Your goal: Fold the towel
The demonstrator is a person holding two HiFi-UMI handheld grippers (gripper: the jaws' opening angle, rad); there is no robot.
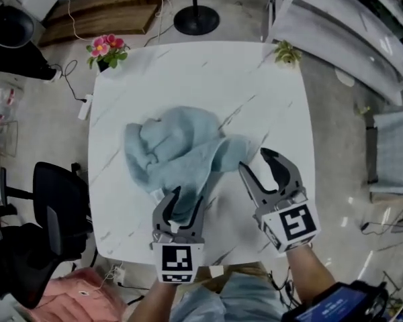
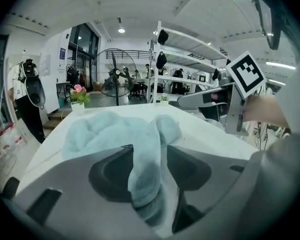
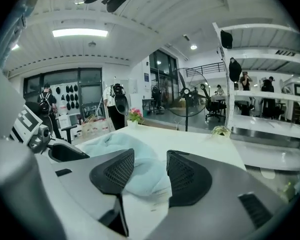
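A light blue towel lies crumpled in the middle of the white marble table. One fold of it runs toward the near edge. My left gripper stands over that fold. In the left gripper view the towel hangs between the jaws of the left gripper, against the left one, with a dark gap at the right one. My right gripper is wide open just right of the towel's near end, nothing between its jaws. From the right gripper the towel shows just beyond the jaws.
A pot of pink flowers stands at the table's far left corner, a small green plant at the far right corner. A black office chair is left of the table. A round black stand base sits beyond the far edge.
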